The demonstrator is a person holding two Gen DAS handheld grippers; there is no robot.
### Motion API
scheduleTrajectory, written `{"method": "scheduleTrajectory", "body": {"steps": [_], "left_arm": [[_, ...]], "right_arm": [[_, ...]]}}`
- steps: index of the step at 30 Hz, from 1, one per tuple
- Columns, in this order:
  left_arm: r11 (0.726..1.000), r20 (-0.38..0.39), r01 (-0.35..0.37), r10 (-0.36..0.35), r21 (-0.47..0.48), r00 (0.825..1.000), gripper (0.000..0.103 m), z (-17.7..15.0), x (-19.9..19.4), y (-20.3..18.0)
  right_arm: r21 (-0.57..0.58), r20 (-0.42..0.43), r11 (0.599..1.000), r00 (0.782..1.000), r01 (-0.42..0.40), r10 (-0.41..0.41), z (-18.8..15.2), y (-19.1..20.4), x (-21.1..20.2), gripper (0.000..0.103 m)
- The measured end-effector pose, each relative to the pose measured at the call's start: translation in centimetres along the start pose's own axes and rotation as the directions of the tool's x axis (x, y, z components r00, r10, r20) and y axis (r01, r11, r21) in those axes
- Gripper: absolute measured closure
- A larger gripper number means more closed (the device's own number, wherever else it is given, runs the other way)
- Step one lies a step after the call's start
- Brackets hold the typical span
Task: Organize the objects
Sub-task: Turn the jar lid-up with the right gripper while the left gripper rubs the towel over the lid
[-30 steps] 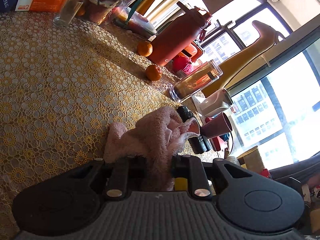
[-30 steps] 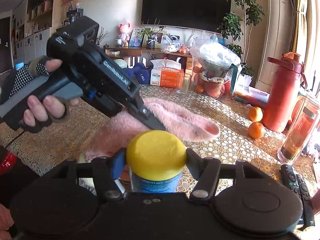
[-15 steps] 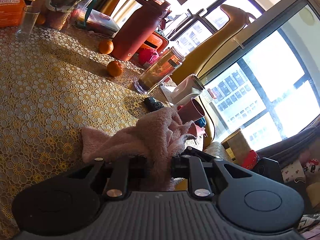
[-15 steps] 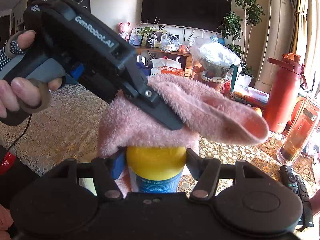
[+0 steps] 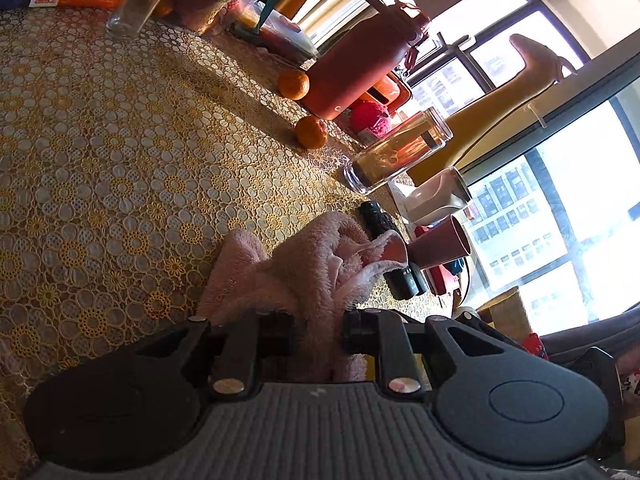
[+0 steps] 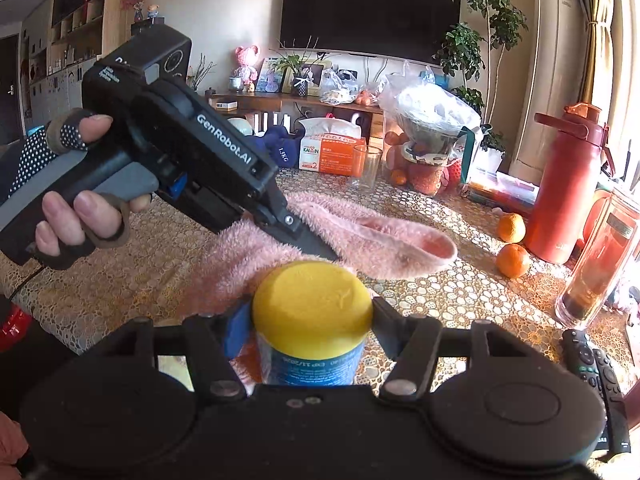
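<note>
The pink towel (image 6: pixel 360 236) has come back down off the yellow lid since half a second ago and now hangs just behind it, mid-frame. The left gripper (image 6: pixel 320 248) is clenched on the towel, held in a hand (image 6: pixel 76 200) at the left. The right gripper (image 6: pixel 312 312) grasps the yellow-capped bottle (image 6: pixel 312 300) at bottom centre, above the lace tablecloth (image 6: pixel 440 292).
</note>
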State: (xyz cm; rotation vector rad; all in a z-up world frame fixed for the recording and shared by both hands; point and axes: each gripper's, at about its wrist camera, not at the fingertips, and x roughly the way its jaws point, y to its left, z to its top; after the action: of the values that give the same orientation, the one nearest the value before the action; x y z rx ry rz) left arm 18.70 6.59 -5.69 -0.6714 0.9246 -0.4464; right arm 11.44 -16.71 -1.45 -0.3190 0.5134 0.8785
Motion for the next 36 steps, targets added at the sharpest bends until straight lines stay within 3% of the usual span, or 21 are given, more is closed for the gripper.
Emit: {"method": "scheduleTrajectory", "body": {"steps": [4, 9, 17, 20, 22, 28, 30, 36], "left_arm": [[0.999, -0.032, -0.036, 0.035, -0.026, 0.999, 0.084, -0.5, 1.3, 1.3], [0.994, -0.071, -0.107, 0.108, 0.021, 0.992, 0.083, -1.0, 2.8, 2.0], [0.989, -0.045, -0.135, 0.138, 0.057, 0.989, 0.083, -1.5, 2.2, 1.9], [0.995, 0.014, -0.099, 0.099, 0.028, 0.995, 0.083, -1.0, 0.1, 1.4], [0.999, 0.051, -0.034, 0.033, 0.014, 0.998, 0.083, -0.6, -1.5, 0.9], [0.991, 0.057, 0.108, -0.113, 0.085, 0.992, 0.083, -0.6, -3.1, -2.8], [0.989, 0.057, 0.102, -0.109, 0.106, 0.992, 0.083, -0.8, -2.8, -3.4], [0.995, 0.047, 0.086, -0.088, 0.054, 0.995, 0.083, -0.5, -1.6, -1.5]], "right_arm": [[-0.001, 0.001, 1.0, 1.0, 0.002, -0.002, 0.0, 0.0, 0.0, 0.041], [0.002, 0.003, 1.0, 1.0, 0.003, -0.003, 0.0, -0.1, 0.0, 0.041], [0.007, 0.007, 1.0, 1.0, 0.005, -0.005, -0.1, -0.1, 0.0, 0.041], [0.009, 0.007, 1.0, 1.0, 0.005, -0.005, -0.1, -0.1, 0.0, 0.041], [0.007, 0.007, 1.0, 1.0, 0.005, -0.006, -0.1, -0.1, 0.0, 0.041], [0.009, 0.009, 1.0, 1.0, 0.008, -0.008, -0.1, -0.1, -0.1, 0.041], [0.01, 0.009, 1.0, 1.0, 0.009, -0.009, -0.1, -0.1, -0.1, 0.041], [0.011, 0.005, 1.0, 1.0, 0.015, -0.015, -0.1, 0.0, 0.0, 0.041]]}}
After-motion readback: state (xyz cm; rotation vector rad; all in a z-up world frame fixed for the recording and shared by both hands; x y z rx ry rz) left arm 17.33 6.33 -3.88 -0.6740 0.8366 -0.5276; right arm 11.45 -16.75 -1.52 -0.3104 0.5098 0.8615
